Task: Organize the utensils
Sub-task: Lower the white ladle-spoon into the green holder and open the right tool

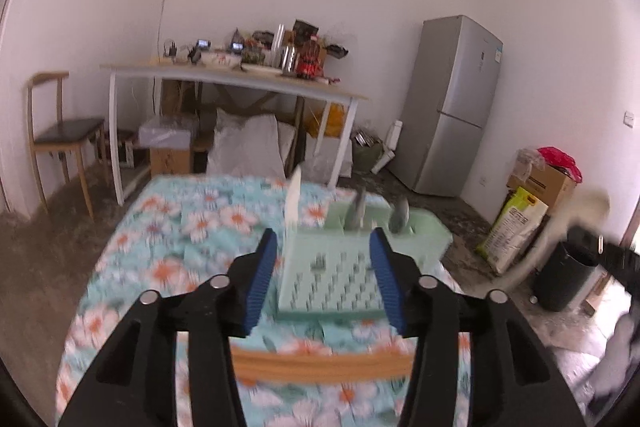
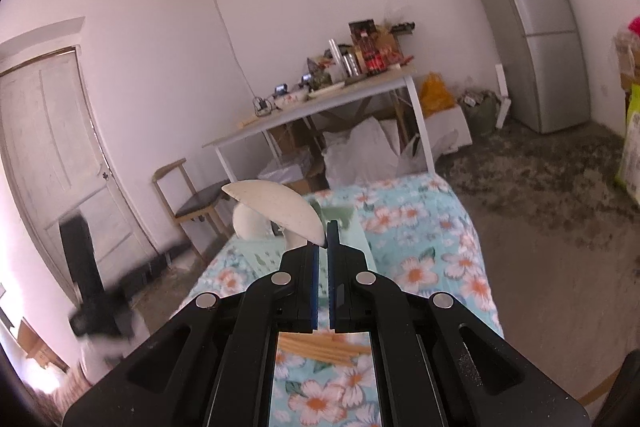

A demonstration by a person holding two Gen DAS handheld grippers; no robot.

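Note:
A mint-green utensil holder (image 1: 340,267) stands on the floral tablecloth (image 1: 172,227). A white knife blade (image 1: 294,203) and two metal utensils (image 1: 358,211) stick up from it. My left gripper (image 1: 323,255) is open and empty, its blue pads either side of the holder, just short of it. Wooden chopsticks (image 1: 320,365) lie on the cloth below the fingers. My right gripper (image 2: 322,243) is shut on a cream-white spoon-like utensil (image 2: 276,205), held up above the table. The holder (image 2: 340,217) is mostly hidden behind it.
A white table (image 1: 240,83) loaded with clutter stands against the far wall, with bags and boxes under it. A wooden chair (image 1: 60,131) is at the left. A grey fridge (image 1: 452,107) is at the right, with a black bin (image 1: 568,279) and cardboard boxes (image 1: 544,183) nearer.

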